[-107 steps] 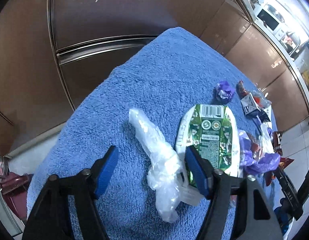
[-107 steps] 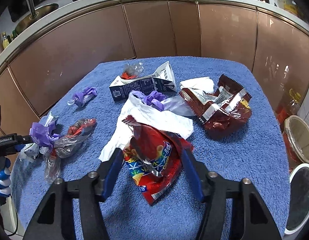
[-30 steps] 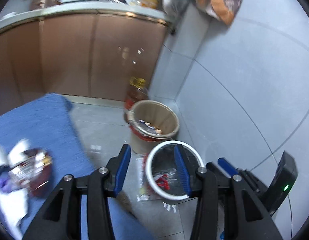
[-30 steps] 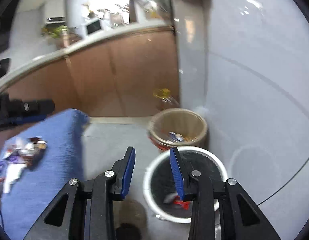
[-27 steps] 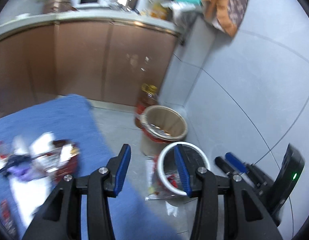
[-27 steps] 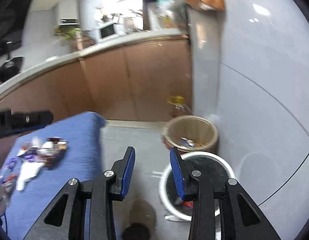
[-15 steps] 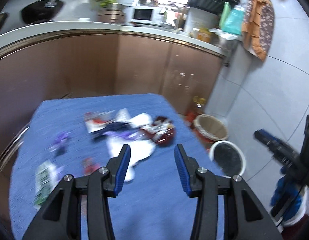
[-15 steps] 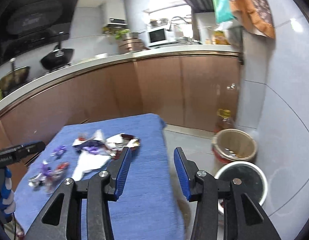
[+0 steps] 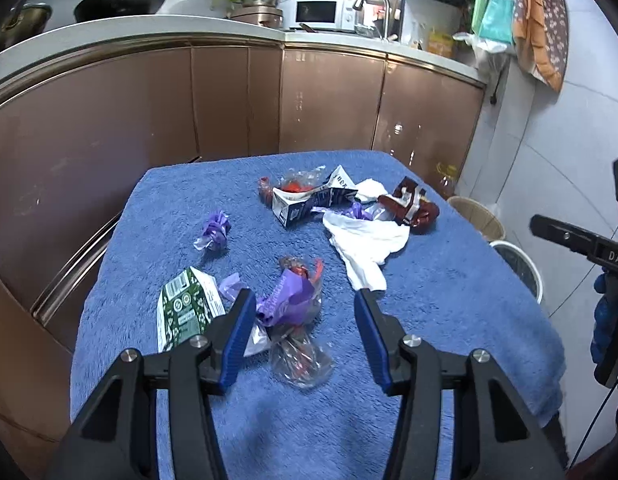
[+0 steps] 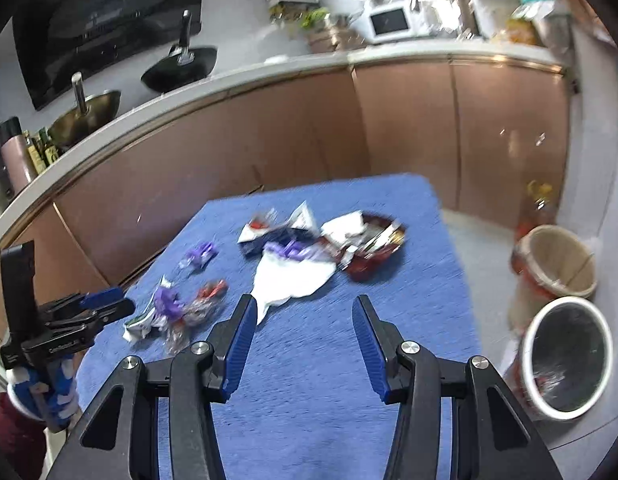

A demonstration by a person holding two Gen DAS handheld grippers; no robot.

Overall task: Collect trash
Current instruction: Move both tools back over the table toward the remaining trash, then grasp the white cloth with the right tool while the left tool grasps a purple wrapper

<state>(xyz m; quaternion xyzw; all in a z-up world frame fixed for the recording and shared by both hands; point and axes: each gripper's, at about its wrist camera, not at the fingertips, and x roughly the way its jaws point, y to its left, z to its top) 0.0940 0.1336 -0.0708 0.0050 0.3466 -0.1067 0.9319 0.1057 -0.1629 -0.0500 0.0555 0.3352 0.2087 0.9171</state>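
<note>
Trash lies scattered on the blue towel-covered table. There is a green carton, a purple and clear plastic wad, a small purple wrapper, a milk carton, a white bag and a dark red snack bag. My left gripper hovers above the near edge, jaws opening and empty, with the wad on the towel ahead of them. My right gripper hangs over the table's right side, jaws opening, nothing between them. Ahead of it lies the white bag.
On the floor right of the table stand a tan basket and a white-rimmed dark bin with scraps inside. Brown cabinets and a counter with pans and a microwave run behind. The left gripper's body shows at the right view's left edge.
Both views have swung from the bins on the floor back to the table. Both pairs of jaws stand wider. The red snack bag and the clear plastic have gone from the table.
</note>
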